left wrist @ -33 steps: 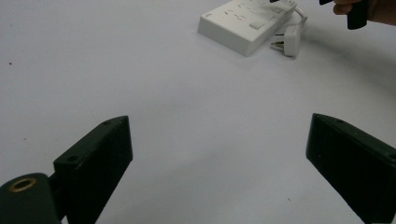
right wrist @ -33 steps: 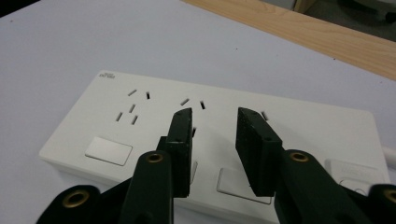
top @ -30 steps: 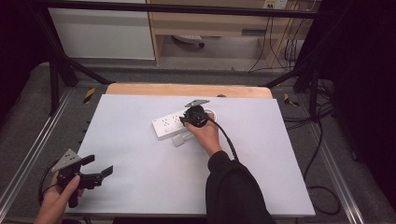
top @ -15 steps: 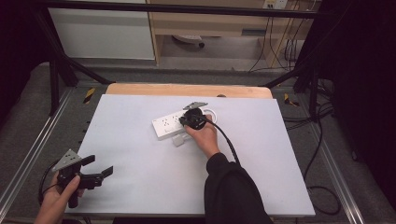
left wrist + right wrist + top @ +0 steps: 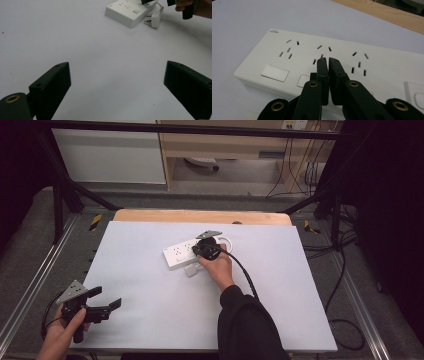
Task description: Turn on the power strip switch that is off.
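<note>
- While the person leans in from the near edge, the white power strip (image 5: pixel 184 252) lies a little past the middle of the white table (image 5: pixel 280 300), near the wooden strip (image 5: pixel 200 216) at the far side.
- Right gripper (image 5: pixel 328 60): jaws pressed together, nothing between them, tips poised over the strip's top face at the middle socket group. Whether they touch the plastic I cannot tell.
- Strip's long axis runs left to right across the table, slightly slanted; in the right gripper view it crosses the jaws' line, so the sockets and the flat buttons (image 5: pixel 275 73) sit directly below and ahead of the tips.
- White plug (image 5: pixel 155 20) lies loose on the table just beside the strip's near edge, prongs showing, with white cable (image 5: pixel 226 240) coiled at the strip's right end.
- Left gripper (image 5: pixel 100 306): jaws spread wide, empty, low at the near left corner, well apart from the strip, which lies ahead and to its right.
- Judgement: the right hand (image 5: pixel 216 267) is clearly the nearer one; any coming move on strip or plug looks like its job.
</note>
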